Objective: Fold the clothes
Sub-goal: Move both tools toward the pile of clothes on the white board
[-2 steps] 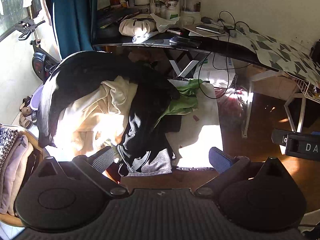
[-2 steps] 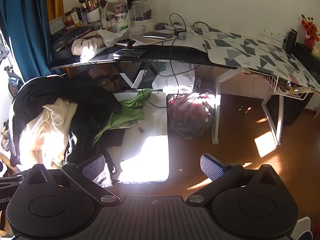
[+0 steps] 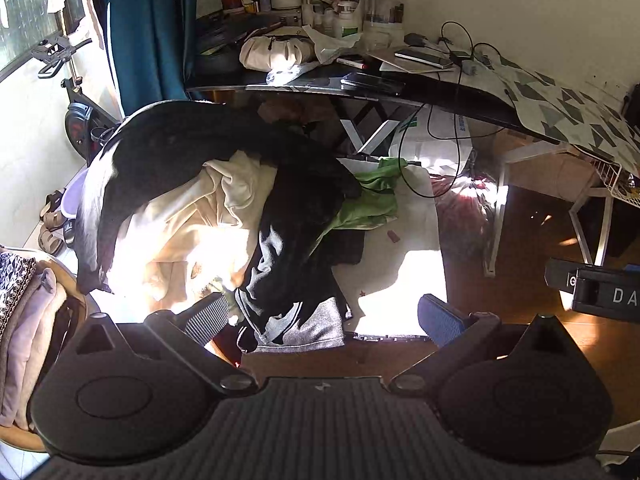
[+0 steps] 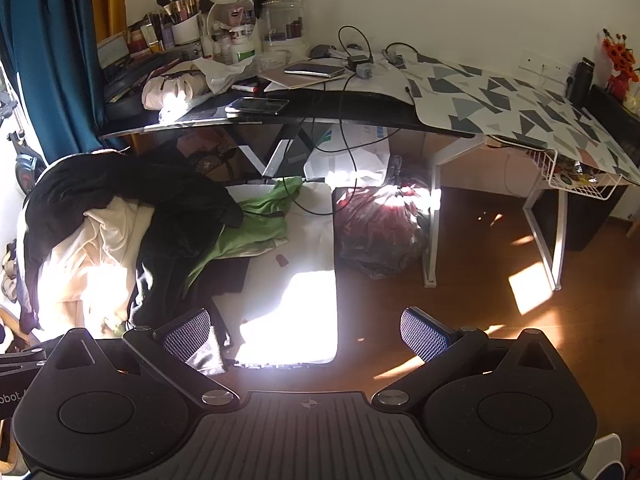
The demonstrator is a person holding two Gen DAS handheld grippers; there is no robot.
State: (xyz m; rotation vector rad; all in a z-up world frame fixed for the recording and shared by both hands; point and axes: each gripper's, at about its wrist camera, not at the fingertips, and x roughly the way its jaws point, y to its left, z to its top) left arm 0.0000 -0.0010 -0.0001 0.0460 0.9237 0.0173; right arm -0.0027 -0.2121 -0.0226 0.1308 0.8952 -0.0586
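Observation:
A pile of clothes lies on a white mat on the floor: black garments, a cream one, a green one and a grey hem. The pile also shows in the right wrist view. My left gripper is open and empty, above the near edge of the pile. My right gripper is open and empty, above the sunlit near end of the mat. The right gripper's body shows at the right edge of the left wrist view.
A cluttered black desk stands behind the pile, with cables hanging down. A dark plastic bag sits under it. A white-legged table with a patterned cloth is to the right. Folded clothes on a chair are at the left. Wooden floor lies to the right.

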